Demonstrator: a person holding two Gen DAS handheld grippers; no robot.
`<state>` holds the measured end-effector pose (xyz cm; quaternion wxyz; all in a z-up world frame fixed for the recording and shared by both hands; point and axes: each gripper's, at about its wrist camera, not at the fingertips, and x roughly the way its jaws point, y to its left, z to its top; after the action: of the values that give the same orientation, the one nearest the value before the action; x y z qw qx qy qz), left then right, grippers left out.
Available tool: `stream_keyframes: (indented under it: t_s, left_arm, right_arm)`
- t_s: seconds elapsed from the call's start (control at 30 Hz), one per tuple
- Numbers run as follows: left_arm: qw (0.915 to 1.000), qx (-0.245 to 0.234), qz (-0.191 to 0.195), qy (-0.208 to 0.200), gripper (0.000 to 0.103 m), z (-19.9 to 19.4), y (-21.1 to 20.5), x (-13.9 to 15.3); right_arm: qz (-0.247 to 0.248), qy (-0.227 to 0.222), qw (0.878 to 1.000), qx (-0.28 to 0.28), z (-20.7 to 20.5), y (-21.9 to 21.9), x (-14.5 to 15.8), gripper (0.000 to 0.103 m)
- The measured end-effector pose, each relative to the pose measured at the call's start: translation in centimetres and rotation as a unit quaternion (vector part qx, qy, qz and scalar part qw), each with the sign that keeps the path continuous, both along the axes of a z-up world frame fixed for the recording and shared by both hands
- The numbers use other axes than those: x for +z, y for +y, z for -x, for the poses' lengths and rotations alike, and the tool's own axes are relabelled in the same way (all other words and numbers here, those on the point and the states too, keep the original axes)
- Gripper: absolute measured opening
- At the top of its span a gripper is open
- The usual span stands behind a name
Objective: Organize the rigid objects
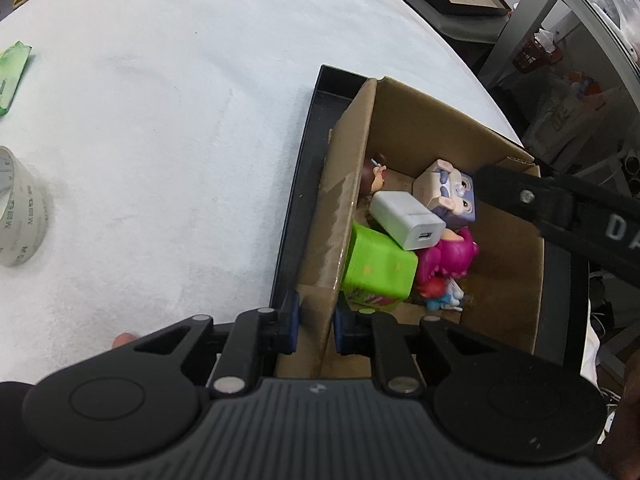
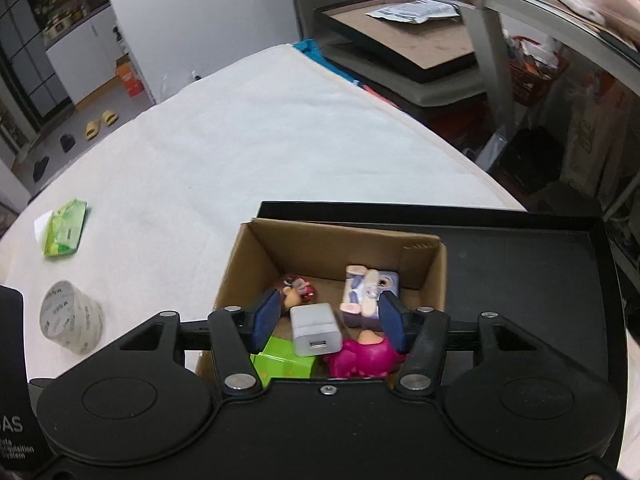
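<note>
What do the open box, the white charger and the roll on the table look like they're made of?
The box looks like corrugated cardboard: matte brown, with a raw cut edge and a tape-worn strip on one wall. The charger appears to be smooth white moulded plastic with a metal-lined USB port. The roll seems to be clear adhesive tape, translucent and glossy, with print showing on its core.

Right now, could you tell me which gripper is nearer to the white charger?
Right. The right gripper hangs open directly over the white charger; the left gripper clamps the cardboard box wall beside it.
</note>
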<state>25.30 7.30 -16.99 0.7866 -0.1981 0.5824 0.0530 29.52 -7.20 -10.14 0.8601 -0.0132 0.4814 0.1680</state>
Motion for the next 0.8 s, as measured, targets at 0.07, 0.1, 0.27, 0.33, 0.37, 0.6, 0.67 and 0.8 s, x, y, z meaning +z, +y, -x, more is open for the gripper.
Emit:
stream_keyframes:
  t_s: [0.07, 0.1, 0.27, 0.33, 0.37, 0.6, 0.67, 0.8]
  left_arm:
    - [1.0, -0.002, 0.0, -0.001, 0.016, -0.1, -0.1, 0.1]
    - [1.0, -0.004, -0.002, -0.002, 0.016, -0.2, -0.1, 0.2]
    - [0.9997, -0.01, -0.023, -0.006, 0.018, -0.2, -0.8, 1.0]
    - [0.9996, -0.011, -0.025, -0.007, 0.019, 0.0, -1.0, 1.4]
    - [0.9996, -0.011, -0.026, -0.008, 0.019, 0.0, -1.0, 1.7]
    - [0.9983, -0.031, -0.047, -0.018, 0.024, 0.8, -2.3, 3.7]
    - [0.9977, -0.036, -0.054, -0.02, 0.03, 1.1, -2.7, 4.3]
    - [0.9959, -0.04, -0.075, -0.032, 0.044, 1.9, -3.5, 5.6]
  right_arm:
    - [-0.003, 0.001, 1.0, -0.011, 0.3, -0.9, 0.2, 0.054]
    - [-0.004, 0.001, 1.0, -0.015, 0.4, -1.1, 0.3, 0.054]
    - [-0.011, 0.001, 0.999, -0.03, 1.4, -2.7, 0.8, 0.057]
    - [-0.014, 0.0, 0.999, -0.037, 1.9, -3.3, 1.0, 0.06]
    - [-0.016, -0.001, 0.999, -0.04, 2.1, -3.6, 1.2, 0.061]
    - [-0.03, -0.01, 0.998, -0.05, 3.4, -5.5, 2.3, 0.07]
    - [-0.034, -0.016, 0.998, -0.053, 3.9, -6.0, 2.8, 0.075]
    - [-0.045, -0.024, 0.997, -0.06, 4.9, -7.1, 3.6, 0.077]
